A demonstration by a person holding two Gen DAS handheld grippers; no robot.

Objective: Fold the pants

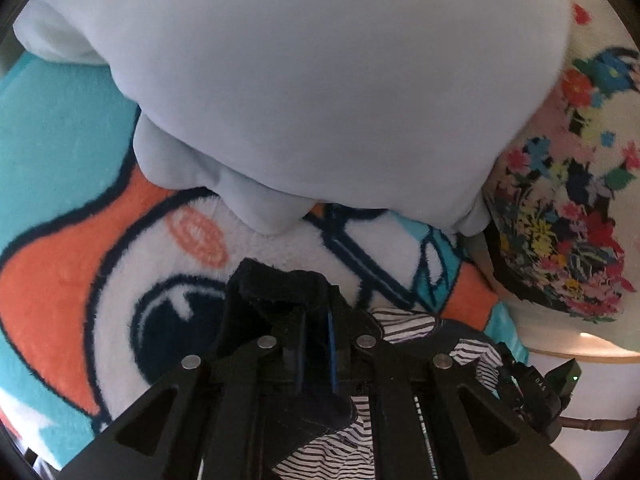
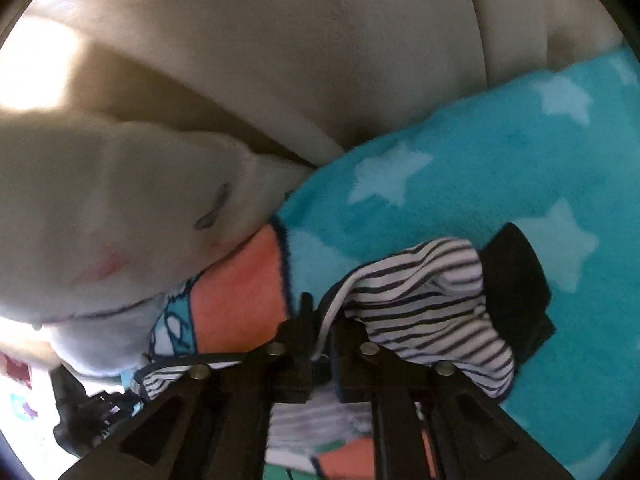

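Your left gripper (image 1: 316,312) has its jaws clenched on a dark cuff of the striped pants (image 1: 404,322); your right gripper (image 2: 320,320) pinches the thin striped knit and its white cord. Both ends hang bunched just above the fleece blanket (image 2: 460,184), so I judge folding barely begun: no flat crease shows. Plush pile below; a smooth pale pillow (image 1: 320,80) lies beyond.
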